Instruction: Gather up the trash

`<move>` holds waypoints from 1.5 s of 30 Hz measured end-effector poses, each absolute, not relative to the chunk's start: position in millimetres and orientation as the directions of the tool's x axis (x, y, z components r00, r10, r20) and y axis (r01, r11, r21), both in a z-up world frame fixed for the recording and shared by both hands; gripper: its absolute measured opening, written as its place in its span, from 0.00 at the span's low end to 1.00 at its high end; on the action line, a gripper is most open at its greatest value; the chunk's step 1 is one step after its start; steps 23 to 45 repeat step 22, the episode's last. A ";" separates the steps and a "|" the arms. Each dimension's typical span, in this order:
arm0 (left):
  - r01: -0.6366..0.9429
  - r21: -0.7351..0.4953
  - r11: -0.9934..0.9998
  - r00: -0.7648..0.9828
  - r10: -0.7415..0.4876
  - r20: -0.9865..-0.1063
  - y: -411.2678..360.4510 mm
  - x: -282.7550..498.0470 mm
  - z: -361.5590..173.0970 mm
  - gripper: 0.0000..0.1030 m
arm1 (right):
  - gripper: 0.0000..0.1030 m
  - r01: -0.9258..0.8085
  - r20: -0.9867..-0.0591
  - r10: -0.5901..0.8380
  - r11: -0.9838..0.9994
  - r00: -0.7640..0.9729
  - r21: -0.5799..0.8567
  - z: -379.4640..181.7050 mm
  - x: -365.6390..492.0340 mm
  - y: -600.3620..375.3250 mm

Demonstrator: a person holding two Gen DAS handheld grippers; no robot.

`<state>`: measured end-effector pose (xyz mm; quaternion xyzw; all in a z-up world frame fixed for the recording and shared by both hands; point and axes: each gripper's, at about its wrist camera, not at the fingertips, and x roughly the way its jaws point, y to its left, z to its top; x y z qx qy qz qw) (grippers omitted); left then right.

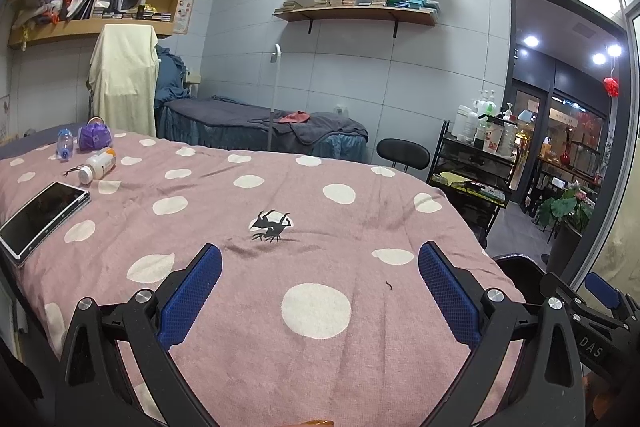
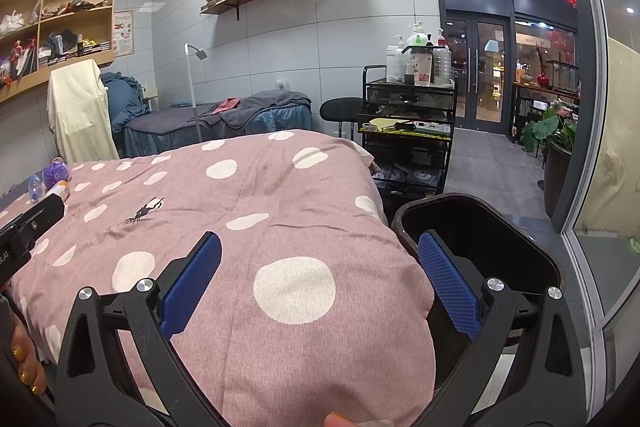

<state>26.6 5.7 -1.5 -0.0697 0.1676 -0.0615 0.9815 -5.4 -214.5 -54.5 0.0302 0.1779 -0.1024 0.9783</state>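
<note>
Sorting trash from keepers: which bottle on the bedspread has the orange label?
The white pill bottle lying on its side nearest the tablet; the clear bottle behind it has a blue label.

Both cams sit low over the near end of the polka-dot bed [image 1: 320, 307], looking along it toward the tiled back wall. Left wrist view is squared on the bed's middle; right wrist view hangs over its right edge above the black bin [image 2: 480, 227]. Both catch the wall shelves [image 1: 356, 13] and cart [image 2: 408, 107].
</note>
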 end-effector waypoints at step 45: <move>0.111 -0.154 0.982 0.928 -0.158 -0.338 2.4 27.8 -1.3 0.94 | 0.94 0.216 -0.370 -0.189 0.976 0.910 0.033 -56.8 -1.7 -213.9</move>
